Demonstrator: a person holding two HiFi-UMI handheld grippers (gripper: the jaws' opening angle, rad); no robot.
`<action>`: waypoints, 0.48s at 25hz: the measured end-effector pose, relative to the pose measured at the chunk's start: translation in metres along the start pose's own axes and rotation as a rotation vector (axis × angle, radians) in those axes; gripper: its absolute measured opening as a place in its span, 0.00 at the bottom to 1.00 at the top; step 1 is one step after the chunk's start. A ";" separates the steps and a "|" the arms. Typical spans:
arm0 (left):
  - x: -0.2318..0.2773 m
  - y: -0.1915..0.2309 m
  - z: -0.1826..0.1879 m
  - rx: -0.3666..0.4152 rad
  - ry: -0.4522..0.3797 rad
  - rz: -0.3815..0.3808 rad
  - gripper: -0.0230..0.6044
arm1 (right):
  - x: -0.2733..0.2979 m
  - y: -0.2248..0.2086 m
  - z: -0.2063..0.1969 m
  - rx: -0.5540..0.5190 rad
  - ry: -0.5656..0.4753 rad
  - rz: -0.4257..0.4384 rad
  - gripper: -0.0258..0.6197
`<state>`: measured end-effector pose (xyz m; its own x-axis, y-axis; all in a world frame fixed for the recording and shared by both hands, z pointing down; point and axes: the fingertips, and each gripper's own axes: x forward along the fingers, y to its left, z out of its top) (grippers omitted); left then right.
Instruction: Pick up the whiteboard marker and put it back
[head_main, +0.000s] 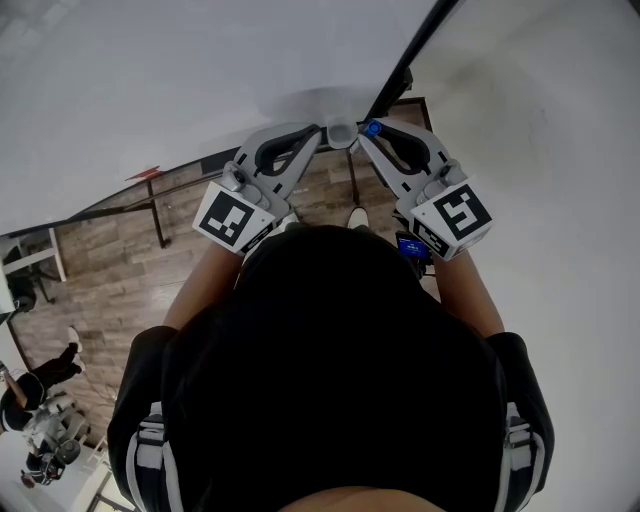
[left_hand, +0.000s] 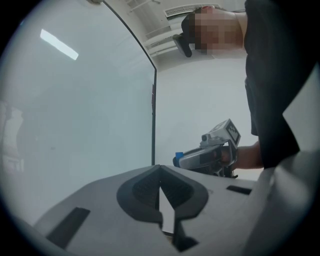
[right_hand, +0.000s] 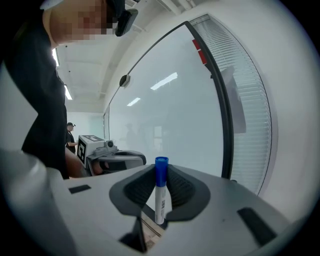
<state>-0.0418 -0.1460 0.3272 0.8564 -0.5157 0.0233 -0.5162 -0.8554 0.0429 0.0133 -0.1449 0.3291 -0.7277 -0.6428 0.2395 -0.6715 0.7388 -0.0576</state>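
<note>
**Marker pinched in the right gripper, in front of the whiteboard**

We hold both grippers out ahead of us, side by side and close together, their tips pointing at the whiteboard (head_main: 200, 70). In the head view they converge just beside the board's dark frame (head_main: 410, 55), above a wood floor (head_main: 110, 270).

The right gripper (right_hand: 161, 172) has its jaws closed on the whiteboard marker (right_hand: 160, 197). The marker stands upright between the dark pads, which press on its white barrel from both sides. Its blue cap (right_hand: 161, 166) points up and pokes just above the jaw tips. The same cap shows as a small blue spot at the tip of this gripper in the head view. So the marker is off any surface, carried in the right gripper near the board.

The left gripper (left_hand: 160, 168) has its jaws pressed together at the tips. Only a thin slit between the pads lets the pale board show through. From its camera we see the right gripper a little way off, held level by a hand (left_hand: 247, 156).

Each gripper carries its marker cube (head_main: 233, 217) near our wrists. Slatted blinds (right_hand: 250, 100) lie to the right of the board's frame in the right gripper view.
</note>
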 end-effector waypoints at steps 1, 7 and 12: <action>-0.001 0.000 0.000 0.000 0.000 0.002 0.04 | -0.002 0.003 0.001 -0.003 -0.001 0.005 0.14; -0.002 -0.007 0.003 0.011 -0.004 -0.002 0.04 | -0.010 0.012 0.007 -0.015 -0.014 0.033 0.14; -0.003 -0.013 -0.005 0.010 -0.006 -0.014 0.04 | -0.004 0.009 -0.007 0.002 -0.008 0.040 0.14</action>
<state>-0.0379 -0.1332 0.3311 0.8637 -0.5037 0.0167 -0.5039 -0.8631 0.0335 0.0111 -0.1338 0.3343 -0.7552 -0.6141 0.2290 -0.6419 0.7637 -0.0690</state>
